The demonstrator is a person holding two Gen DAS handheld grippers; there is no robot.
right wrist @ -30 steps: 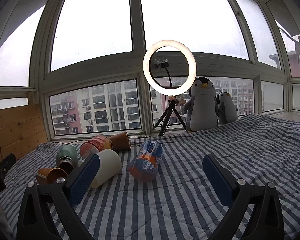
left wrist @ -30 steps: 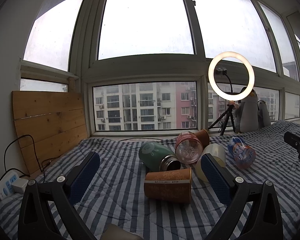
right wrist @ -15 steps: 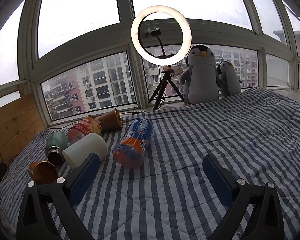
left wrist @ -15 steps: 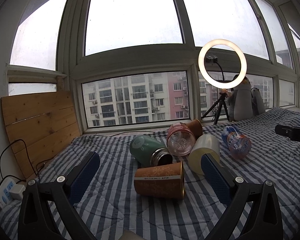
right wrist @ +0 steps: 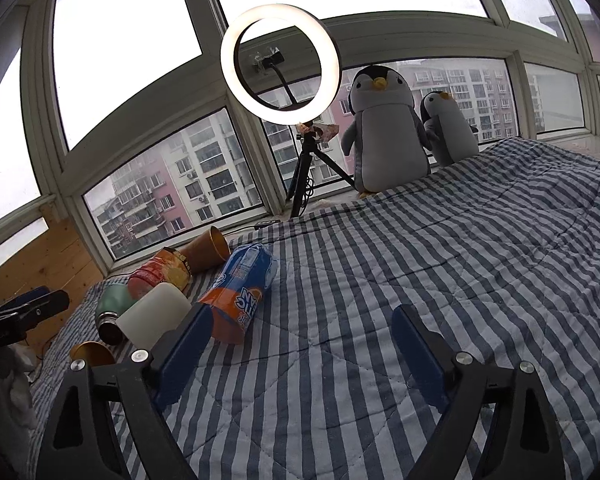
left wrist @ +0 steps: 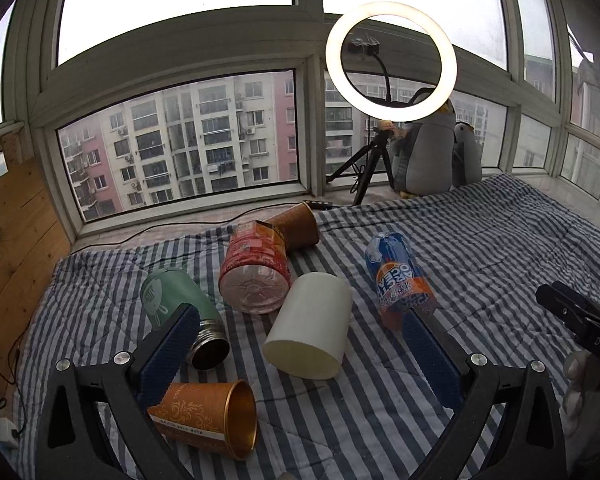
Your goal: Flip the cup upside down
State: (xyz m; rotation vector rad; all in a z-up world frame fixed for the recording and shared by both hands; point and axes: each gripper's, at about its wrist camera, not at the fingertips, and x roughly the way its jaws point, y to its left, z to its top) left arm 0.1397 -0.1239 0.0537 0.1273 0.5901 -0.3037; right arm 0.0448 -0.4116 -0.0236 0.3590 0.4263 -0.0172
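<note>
With both our grippers' jaws apart, the left gripper (left wrist: 296, 344) closing off-centre could roll the white cup (left wrist: 309, 325) across the blanket (left wrist: 480, 248).

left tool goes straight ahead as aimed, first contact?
Likely the white cup, lying on its side between the open left tool's fingers. Depth is unclear; bottles lie behind it.

Cups lying on their sides on the striped blanket

The white cup (left wrist: 310, 326) lies tipped with its mouth toward the camera; the orange paper cup (left wrist: 208, 418) lies beside it, gold-lined mouth facing right.
</note>
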